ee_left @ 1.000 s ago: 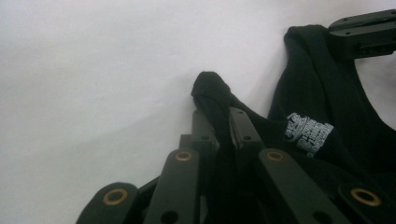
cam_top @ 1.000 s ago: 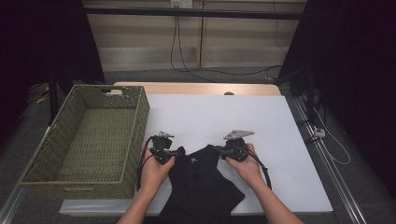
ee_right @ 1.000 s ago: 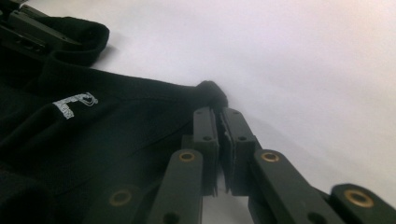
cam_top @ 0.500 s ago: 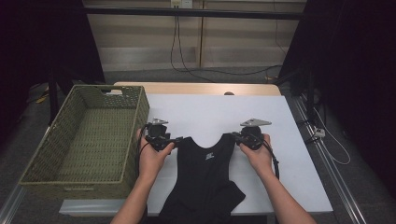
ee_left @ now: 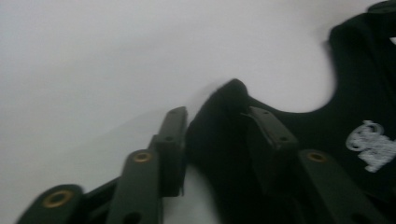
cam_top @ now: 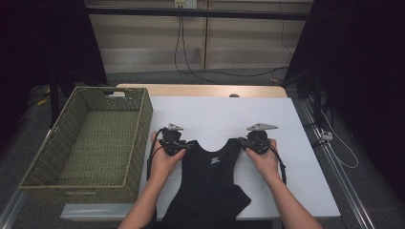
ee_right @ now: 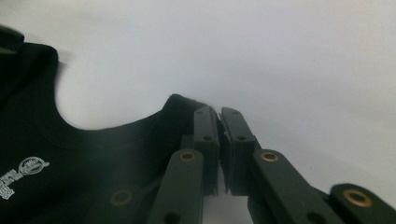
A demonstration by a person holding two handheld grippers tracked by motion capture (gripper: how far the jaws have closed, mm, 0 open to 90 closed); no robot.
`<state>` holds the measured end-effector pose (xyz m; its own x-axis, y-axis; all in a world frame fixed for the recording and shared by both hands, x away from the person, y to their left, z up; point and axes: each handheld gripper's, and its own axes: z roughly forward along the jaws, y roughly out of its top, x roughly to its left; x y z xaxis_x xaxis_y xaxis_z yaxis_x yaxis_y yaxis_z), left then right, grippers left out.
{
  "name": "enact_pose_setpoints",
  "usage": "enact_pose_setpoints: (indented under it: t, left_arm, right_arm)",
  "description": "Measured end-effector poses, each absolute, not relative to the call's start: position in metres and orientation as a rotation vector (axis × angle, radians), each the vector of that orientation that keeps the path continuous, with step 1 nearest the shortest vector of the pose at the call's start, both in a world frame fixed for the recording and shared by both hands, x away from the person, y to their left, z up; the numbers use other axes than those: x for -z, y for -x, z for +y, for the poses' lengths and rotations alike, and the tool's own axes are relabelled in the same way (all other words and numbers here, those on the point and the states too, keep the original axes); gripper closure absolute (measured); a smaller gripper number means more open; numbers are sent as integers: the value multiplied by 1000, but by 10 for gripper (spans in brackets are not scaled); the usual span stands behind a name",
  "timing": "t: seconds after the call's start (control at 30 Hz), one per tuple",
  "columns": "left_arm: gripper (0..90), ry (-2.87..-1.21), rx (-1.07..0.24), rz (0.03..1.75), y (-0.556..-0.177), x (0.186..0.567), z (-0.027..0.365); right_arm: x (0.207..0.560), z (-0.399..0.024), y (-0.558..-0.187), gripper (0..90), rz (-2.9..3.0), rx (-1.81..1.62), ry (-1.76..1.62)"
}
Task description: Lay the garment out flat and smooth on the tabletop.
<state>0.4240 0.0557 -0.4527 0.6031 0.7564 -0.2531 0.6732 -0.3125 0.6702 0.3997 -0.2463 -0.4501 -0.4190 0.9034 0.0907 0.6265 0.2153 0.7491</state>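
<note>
The basket (cam_top: 90,138) stands at the left edge of the worktop (cam_top: 219,114). The black vest (cam_top: 210,176) lies flat at its front edge. The left hand-held gripper (ee_left: 219,135), jaws just closing, straddles one strap unclamped. The right hand-held gripper (ee_right: 219,140) pinches the other. Risk: lifting now would let the left strap slip free.

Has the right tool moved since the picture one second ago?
Yes. In the high view the right tool, shut on the black top's strap, has moved right, farther from the basket, spreading the top on the table.
</note>
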Motion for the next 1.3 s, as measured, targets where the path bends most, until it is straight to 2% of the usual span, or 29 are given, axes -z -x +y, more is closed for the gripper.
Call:
enact_pose_setpoints:
  t: [0.1, 0.2, 0.47, 0.83, 1.07, 1.3]
  left_arm:
    - [814, -2067, -106, 1158, -423, 451, 52]
    - [852, -2123, -112, 1153, -424, 445, 50]
    - [861, -2067, -253, 1151, -435, 401, 65]
    - [861, -2026, -353, 1106, -450, 351, 60]
    - [861, -1999, -363, 1110, -455, 341, 66]
    - [861, -1994, -349, 1121, -456, 349, 70]
  right_arm:
    - [447, -248, -398, 859, 2119, -1050, -1417]
    - [443, -251, -397, 859, 2106, -1075, -1410]
    - [415, -268, -396, 860, 2043, -1145, -1402]
    - [374, -279, -409, 860, 1942, -1175, -1362]
    - [363, -275, -418, 860, 1922, -1189, -1343]
    - [368, -267, -420, 860, 1941, -1186, -1333]
